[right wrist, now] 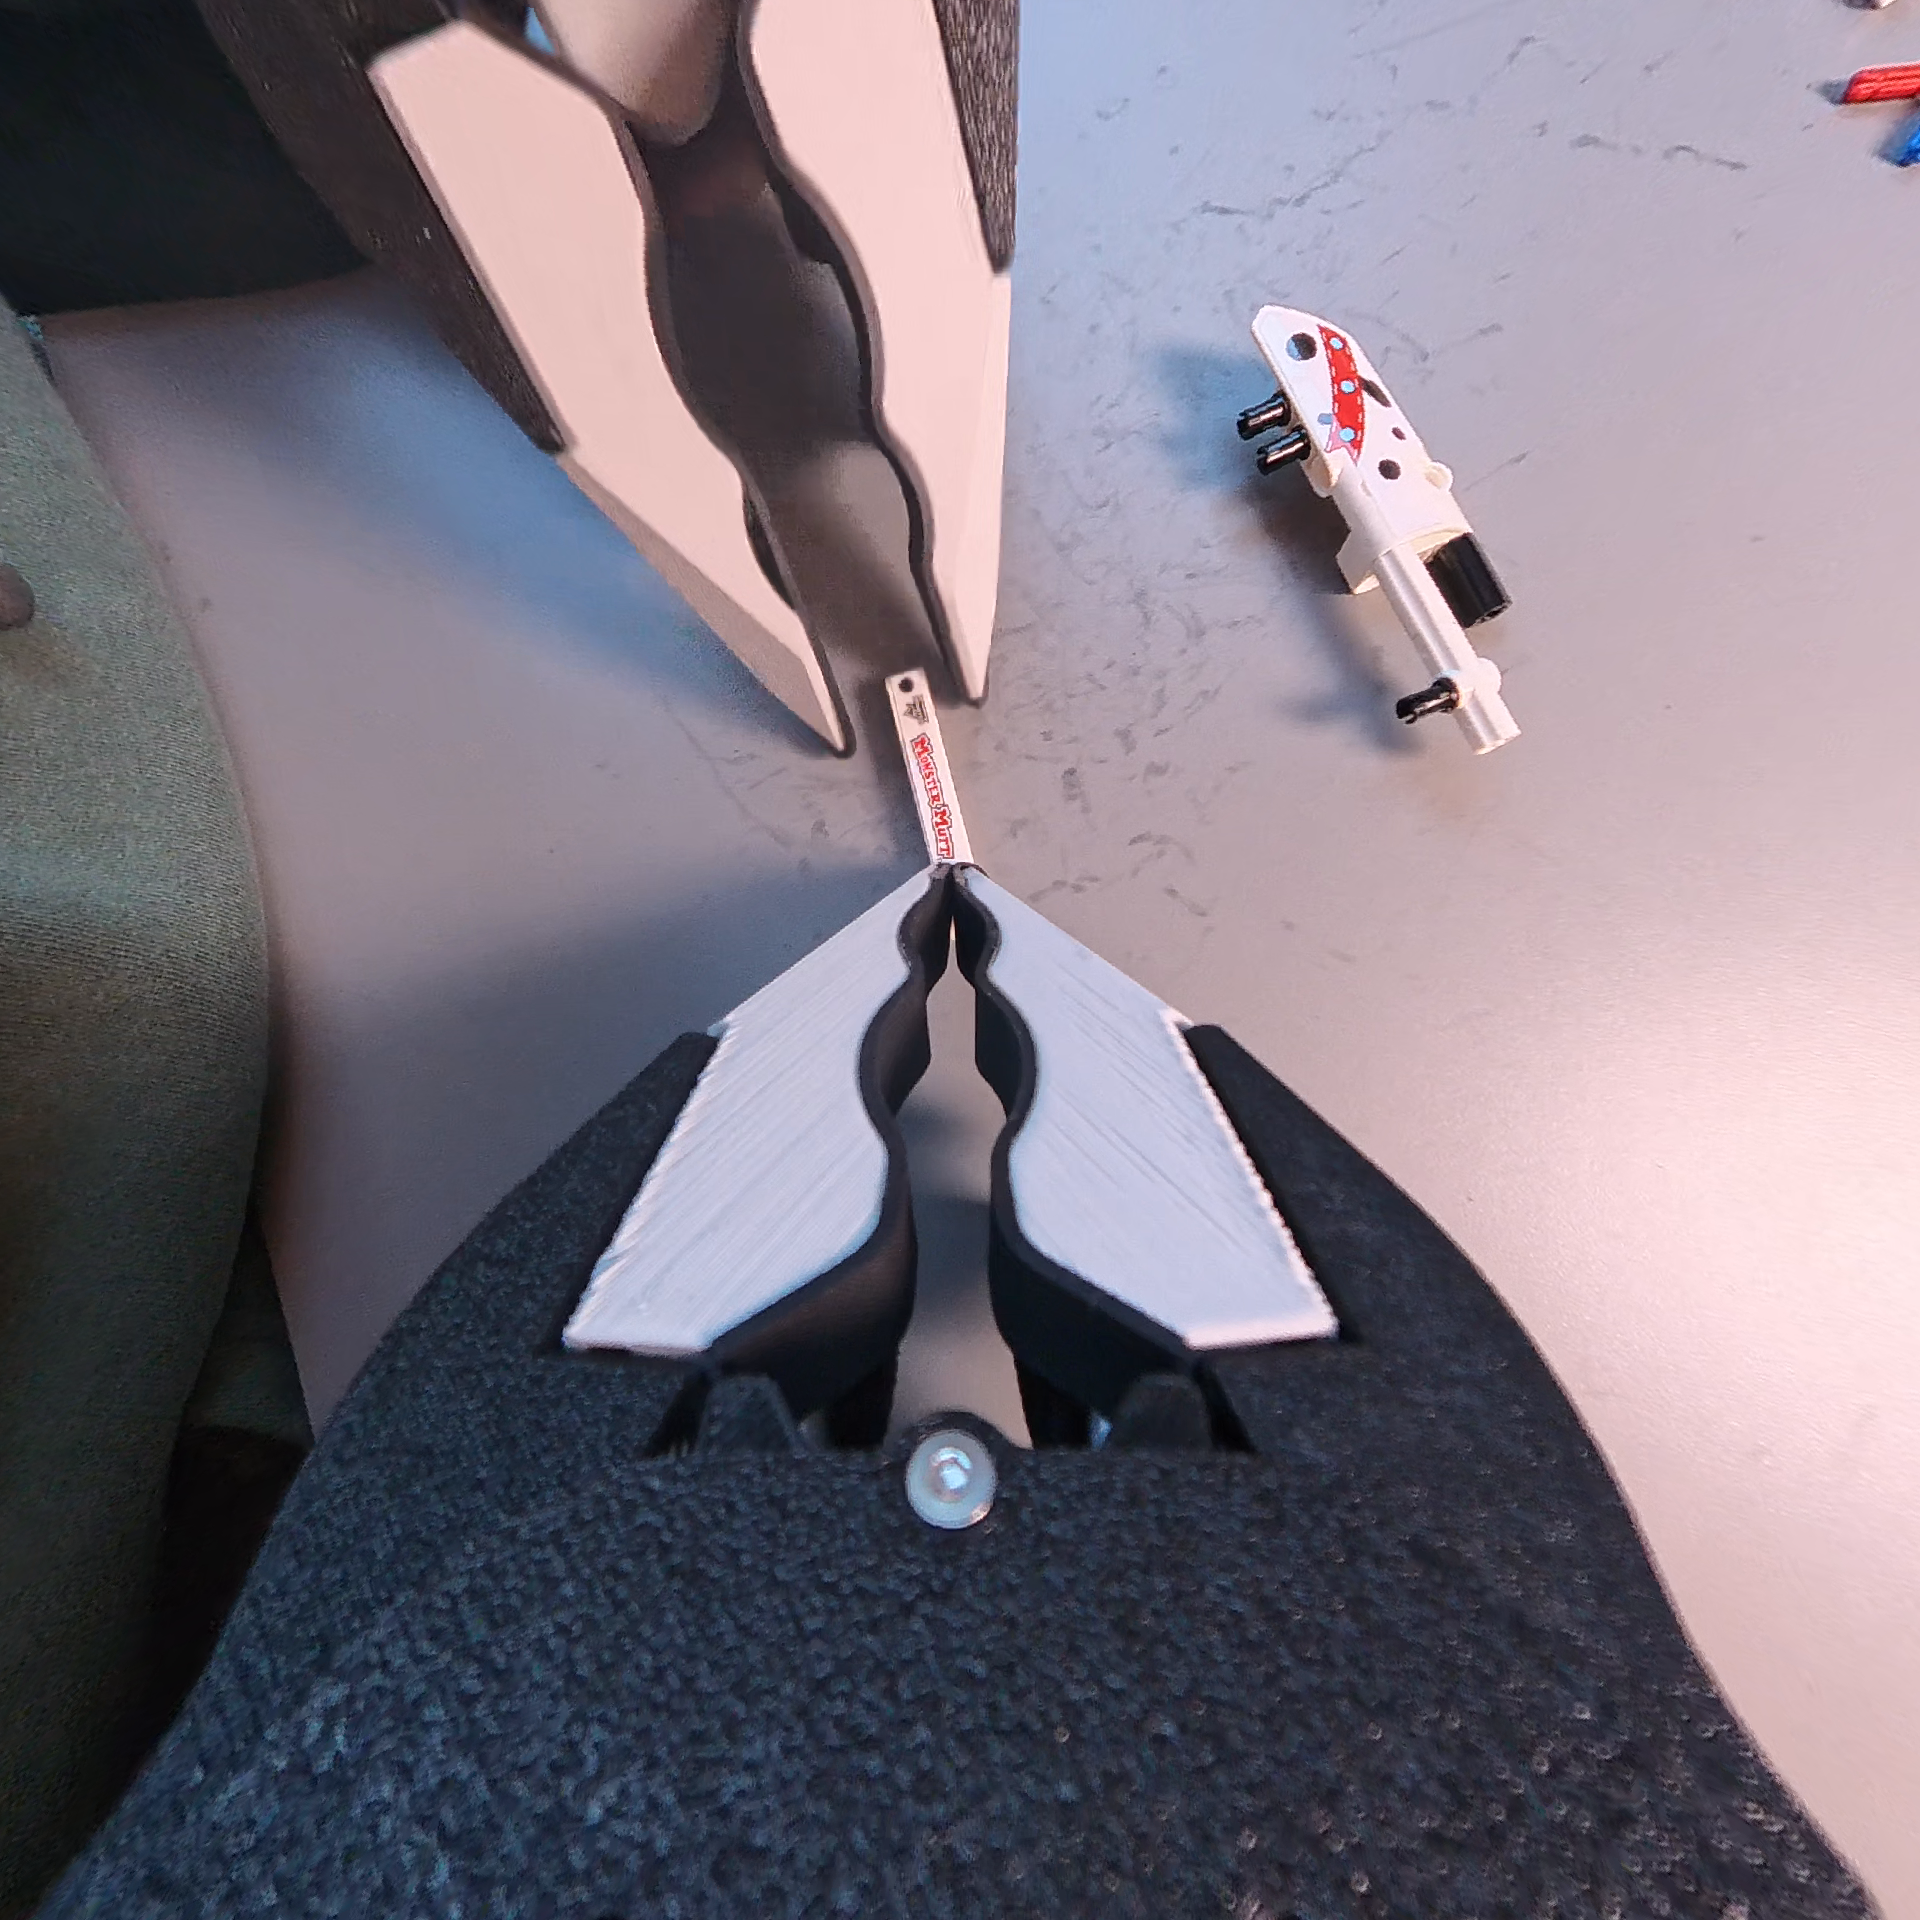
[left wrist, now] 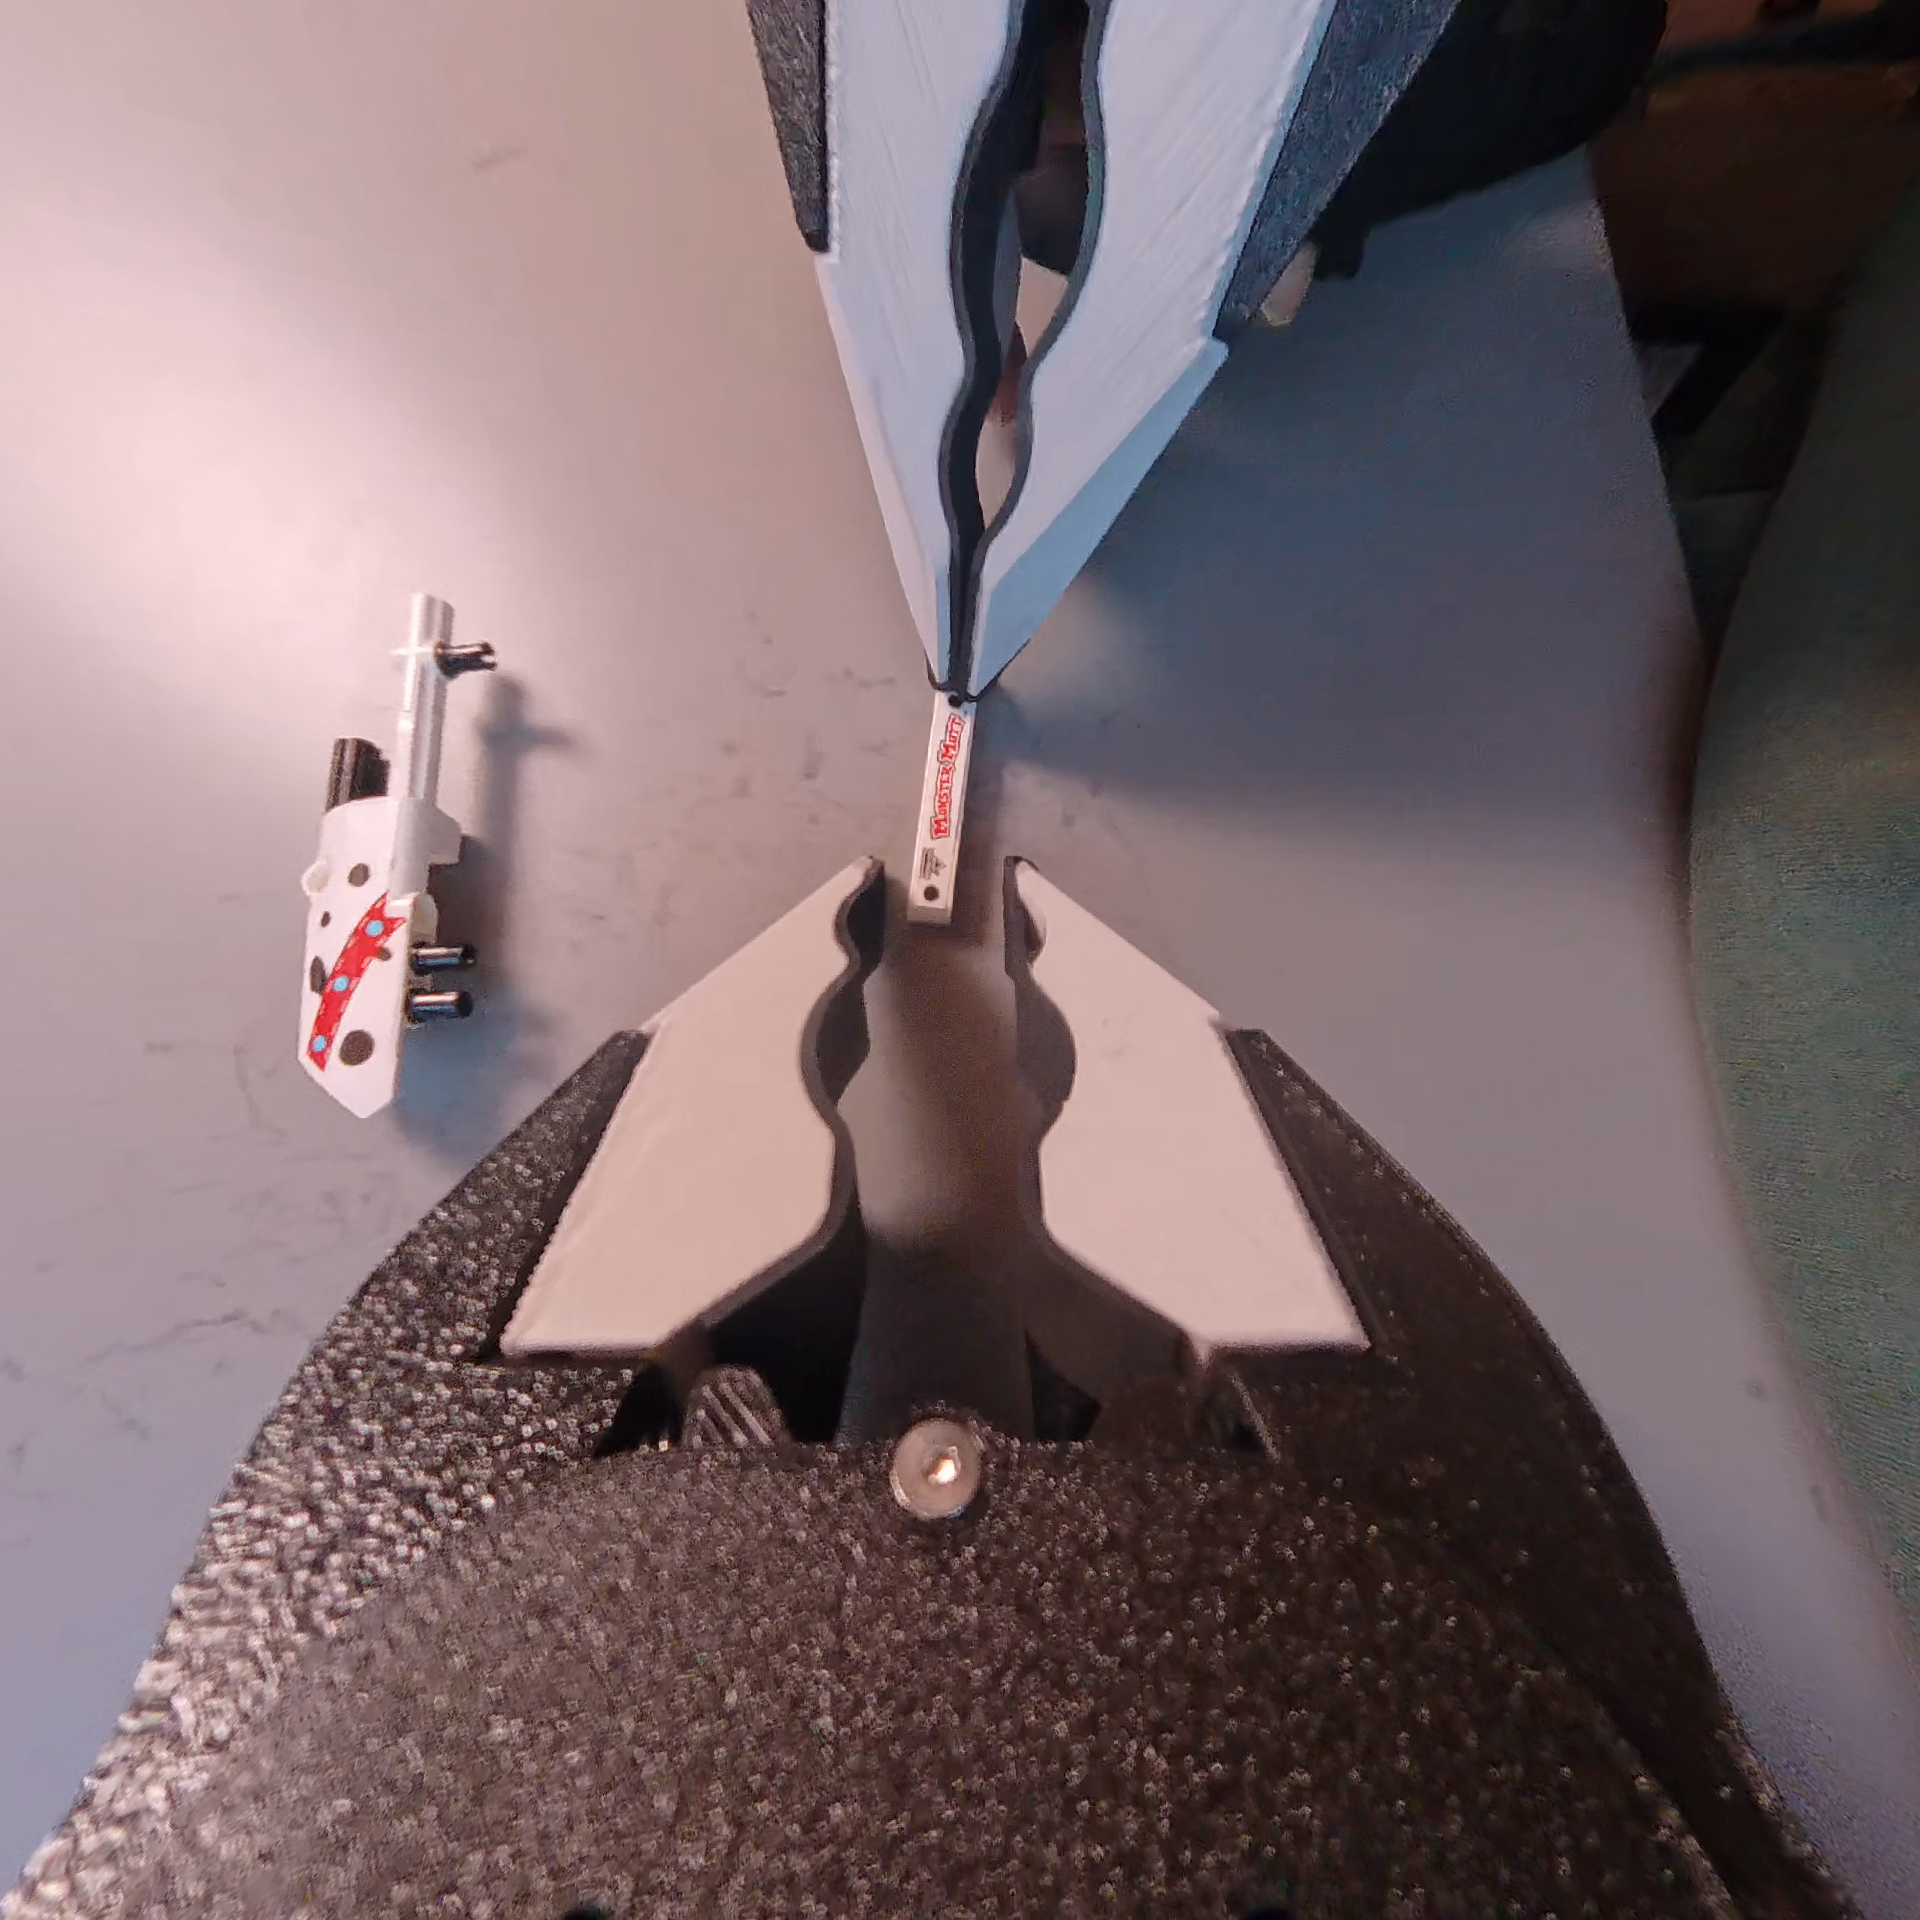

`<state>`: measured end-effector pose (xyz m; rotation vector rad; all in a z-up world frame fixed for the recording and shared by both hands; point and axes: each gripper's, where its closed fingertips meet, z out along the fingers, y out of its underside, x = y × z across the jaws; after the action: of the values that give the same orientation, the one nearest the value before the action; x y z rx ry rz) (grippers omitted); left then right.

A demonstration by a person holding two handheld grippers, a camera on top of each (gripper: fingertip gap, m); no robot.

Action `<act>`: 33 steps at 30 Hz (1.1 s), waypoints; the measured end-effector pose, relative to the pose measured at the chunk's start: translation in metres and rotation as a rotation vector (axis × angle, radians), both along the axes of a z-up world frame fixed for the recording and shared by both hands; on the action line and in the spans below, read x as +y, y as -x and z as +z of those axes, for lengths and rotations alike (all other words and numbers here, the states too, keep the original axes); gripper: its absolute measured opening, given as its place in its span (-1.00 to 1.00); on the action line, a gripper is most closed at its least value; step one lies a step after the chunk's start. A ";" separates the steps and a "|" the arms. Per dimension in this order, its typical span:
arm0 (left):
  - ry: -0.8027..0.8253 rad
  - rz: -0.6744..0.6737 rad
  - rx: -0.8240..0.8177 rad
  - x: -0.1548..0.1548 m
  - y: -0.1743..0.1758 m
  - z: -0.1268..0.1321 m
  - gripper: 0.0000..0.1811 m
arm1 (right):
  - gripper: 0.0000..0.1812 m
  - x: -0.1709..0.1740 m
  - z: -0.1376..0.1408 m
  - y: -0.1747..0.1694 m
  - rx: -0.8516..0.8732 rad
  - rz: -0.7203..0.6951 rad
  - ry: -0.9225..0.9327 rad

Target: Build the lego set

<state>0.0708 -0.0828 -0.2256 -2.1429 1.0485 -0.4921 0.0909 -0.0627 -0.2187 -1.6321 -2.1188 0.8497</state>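
Only the right wrist view caught red and blue loose pieces (right wrist: 1878,83) at the counter's (right wrist: 1558,1039) far corner. The right gripper (right wrist: 952,878) was pinched tight on one end of a thin white printed tile (right wrist: 928,774); its long axis ran straight toward the left gripper (left wrist: 943,871), whose jaws stood apart around the free end, not touching. A white spotted sub-assembly (left wrist: 376,914) with black pins lay well aside.
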 end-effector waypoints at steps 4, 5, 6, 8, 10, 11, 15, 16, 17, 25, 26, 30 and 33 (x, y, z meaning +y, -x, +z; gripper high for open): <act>-0.007 0.011 0.013 0.002 -0.002 -0.001 -0.91 | -1.00 0.000 0.000 0.000 0.006 0.007 -0.015; -0.008 0.012 0.014 0.002 -0.001 -0.001 -0.91 | -1.00 0.000 0.000 0.000 0.009 0.007 -0.021; -0.012 0.010 0.019 0.002 -0.002 -0.001 -0.91 | -1.00 0.000 0.000 0.000 0.012 0.008 -0.026; -0.017 0.006 0.026 0.001 -0.002 -0.001 -0.92 | -1.00 0.001 0.000 0.000 0.018 0.010 -0.038; -0.020 0.005 0.030 0.001 -0.002 -0.001 -0.92 | -0.99 0.000 0.001 -0.002 0.023 0.023 -0.044; -0.023 0.004 0.032 0.001 -0.002 -0.001 -0.92 | -0.97 -0.001 0.001 -0.003 0.028 0.029 -0.040; -0.024 0.004 0.029 0.001 -0.002 -0.001 -0.92 | -0.92 0.000 0.006 -0.004 0.048 0.031 -0.029; -0.028 0.004 0.030 0.002 -0.002 -0.001 -0.92 | -0.91 0.002 0.007 -0.004 0.048 0.019 -0.026; -0.036 0.000 0.036 0.001 -0.002 0.000 -0.92 | -0.89 0.004 0.007 -0.004 0.047 0.007 -0.022; -0.331 -0.040 0.103 0.008 0.000 0.033 -0.92 | -0.66 -0.002 0.022 0.009 0.053 -0.099 0.282; -0.373 -0.039 0.117 0.009 0.000 0.038 -0.92 | -0.65 -0.004 0.024 0.011 0.050 -0.108 0.324; -0.498 -0.038 0.201 0.011 0.003 0.048 -0.92 | -0.84 -0.010 0.042 0.020 0.084 -0.146 0.522; -0.567 -0.017 0.217 0.014 0.005 0.057 -0.91 | -0.91 -0.008 0.052 0.022 0.115 -0.156 0.582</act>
<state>0.0663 -0.0690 -0.1683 -1.7006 1.1584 0.0411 0.0691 -0.0705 -0.1665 -1.9209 -1.7277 1.5662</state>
